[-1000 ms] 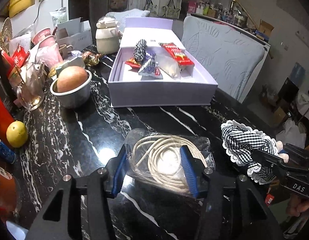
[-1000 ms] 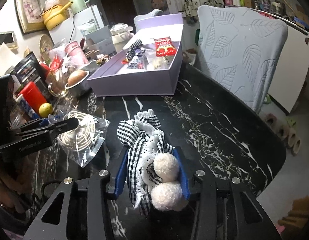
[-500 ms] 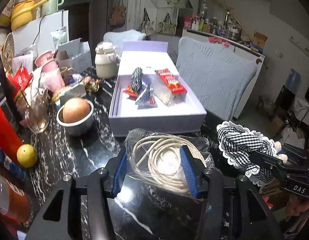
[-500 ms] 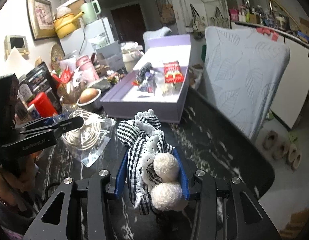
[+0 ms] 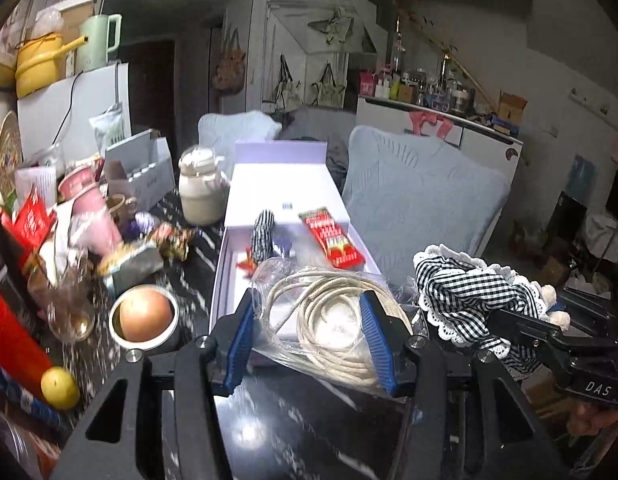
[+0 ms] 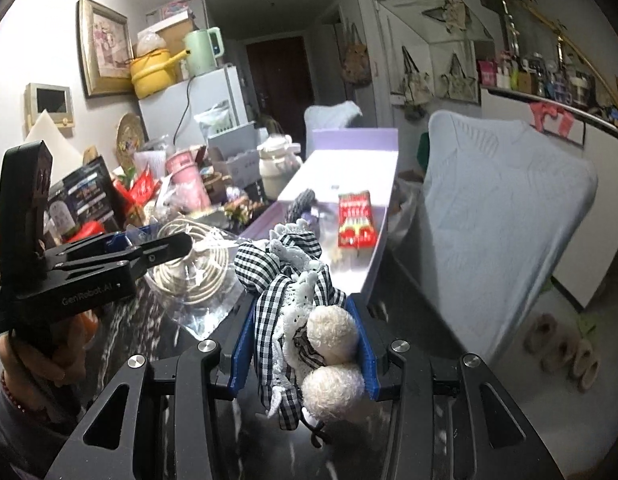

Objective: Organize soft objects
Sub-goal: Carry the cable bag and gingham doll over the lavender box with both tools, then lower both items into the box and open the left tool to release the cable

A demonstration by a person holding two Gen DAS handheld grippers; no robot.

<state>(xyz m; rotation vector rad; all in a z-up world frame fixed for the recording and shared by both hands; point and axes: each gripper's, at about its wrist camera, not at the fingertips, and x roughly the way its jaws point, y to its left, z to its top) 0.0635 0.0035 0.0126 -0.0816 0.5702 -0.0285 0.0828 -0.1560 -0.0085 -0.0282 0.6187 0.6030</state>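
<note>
1. Rope first: our left gripper [image 5: 309, 338] has its blue pads pressed against both sides of a clear bag holding a coil of cream rope [image 5: 331, 320], and we hold it clear of the black marble table [image 5: 293, 412].
2. Just beside it, our right gripper [image 6: 305, 342] is clamped on a black-and-white gingham hair tie [image 6: 287, 276] with lace trim and two fuzzy white pompoms [image 6: 333, 328] wedged between the pads, also off the tabletop.
3. We see both loads side by side, near each other but apart, in front of the near wall of the lavender box [image 5: 229, 288].
4. Inside that open box we find a red snack packet [image 6: 355, 218], a small checked fabric piece [image 5: 263, 236] and some smaller wrapped bits we cannot make out.
5. Left of the box sit a metal bowl with a brown round thing in it [image 5: 145, 320] and a yellow lemon [image 5: 61, 388].
6. Behind the box stands a cream ceramic jar [image 5: 201, 190]; to its right, a chair with a pale blue cover [image 6: 505, 200].
</note>
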